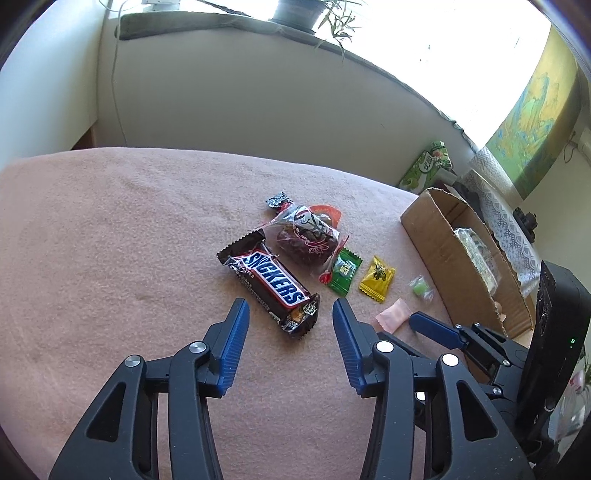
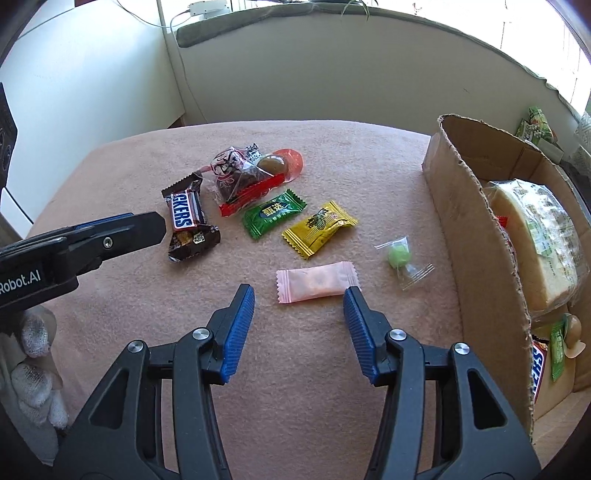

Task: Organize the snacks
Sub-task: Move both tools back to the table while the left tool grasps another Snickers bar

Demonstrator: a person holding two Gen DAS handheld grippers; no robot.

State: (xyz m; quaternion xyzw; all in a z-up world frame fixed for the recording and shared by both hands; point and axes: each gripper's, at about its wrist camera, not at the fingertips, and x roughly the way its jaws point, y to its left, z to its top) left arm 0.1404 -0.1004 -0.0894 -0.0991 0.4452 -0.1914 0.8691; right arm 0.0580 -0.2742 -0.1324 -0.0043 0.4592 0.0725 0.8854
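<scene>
Snacks lie on a pink cloth: a Snickers bar (image 1: 271, 286) (image 2: 188, 221), a clear bag of dark snacks (image 1: 306, 236) (image 2: 240, 173), a green packet (image 1: 344, 271) (image 2: 273, 214), a yellow packet (image 1: 376, 279) (image 2: 319, 229), a pink packet (image 1: 393, 317) (image 2: 316, 282) and a small green candy (image 1: 420, 287) (image 2: 400, 256). My left gripper (image 1: 291, 308) is open and empty just before the Snickers bar. My right gripper (image 2: 299, 295) is open and empty, its jaws astride the pink packet's near edge. A cardboard box (image 1: 439, 236) (image 2: 476, 221) at the right holds several snacks.
A green snack pack (image 1: 428, 166) (image 2: 535, 125) stands behind the box by the wall. A windowsill with a potted plant (image 1: 314, 14) runs along the back. The left gripper shows at the left of the right wrist view (image 2: 122, 232).
</scene>
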